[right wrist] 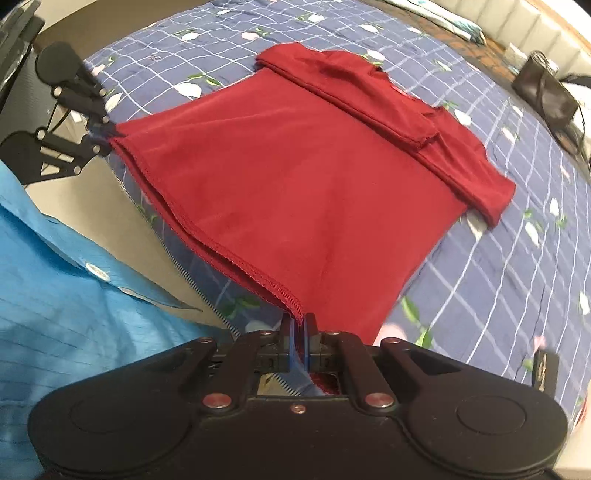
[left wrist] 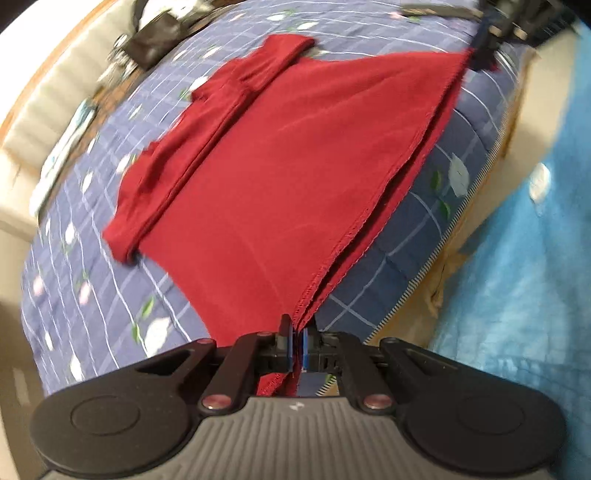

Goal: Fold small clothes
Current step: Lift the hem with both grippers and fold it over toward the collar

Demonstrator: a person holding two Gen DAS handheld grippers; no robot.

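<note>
Pinching red garment [left wrist: 280,184] hem corners, both tongs [left wrist: 298,345] [right wrist: 300,343] clamp near quilt [right wrist: 480,258] edge.

One red garment [left wrist: 280,177], two tools [left wrist: 298,345].

Home bedroom: quilted floral bedspread [right wrist: 480,258], padded headboard [right wrist: 524,22].

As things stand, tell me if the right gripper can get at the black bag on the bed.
Probably not. The right gripper is shut on a hem corner of the red shirt, so it isn't free. The black bag lies at the far side of the blue quilt, beyond the shirt.
</note>
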